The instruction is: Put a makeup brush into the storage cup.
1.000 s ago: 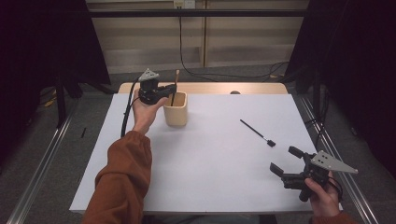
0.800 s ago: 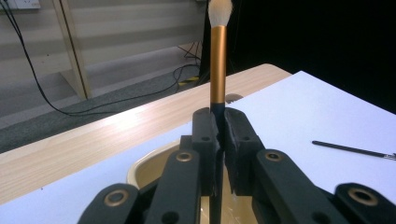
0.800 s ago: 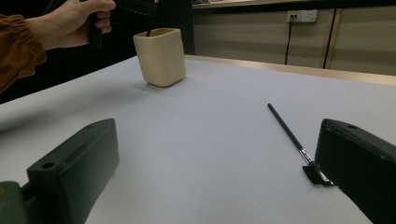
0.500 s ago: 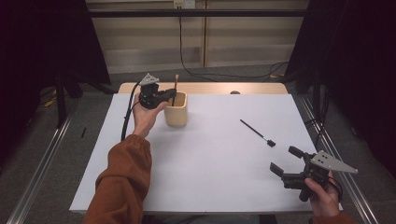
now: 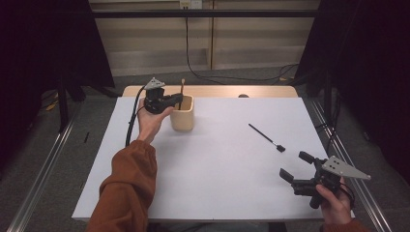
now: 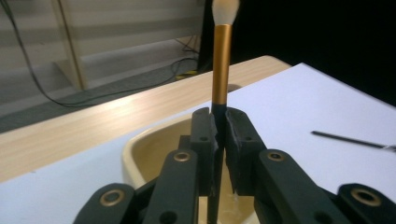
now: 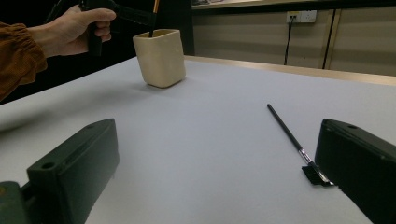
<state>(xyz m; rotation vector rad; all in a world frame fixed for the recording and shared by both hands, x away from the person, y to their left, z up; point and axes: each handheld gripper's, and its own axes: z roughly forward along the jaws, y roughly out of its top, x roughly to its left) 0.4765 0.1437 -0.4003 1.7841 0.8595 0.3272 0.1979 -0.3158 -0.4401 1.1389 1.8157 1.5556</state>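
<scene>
Your left gripper (image 5: 175,100) over the cream ceramic cup (image 5: 183,115), jaws just easing, still pinching the upright gold-banded brush (image 6: 221,70), your right gripper (image 5: 296,166) resting wide open and empty near the thin black brush (image 5: 265,137) on the white desk (image 5: 217,159)

Brush standing in the cup, second brush lying on the tabletop

A makeup brush (image 6: 221,60) with a gold ferrule, a pale tuft at its top and a thin black handle is standing nearly upright, its lower end reaching down inside a cream, rounded-square cup (image 5: 182,113). The cup is sitting upright at the far left of the white tabletop (image 5: 217,159), near the wooden edge. A second brush (image 5: 265,137), slim and black with a small flat dark head, is lying flat and diagonally on the right half of the tabletop, well apart from the cup, its head pointing toward the near right.
</scene>
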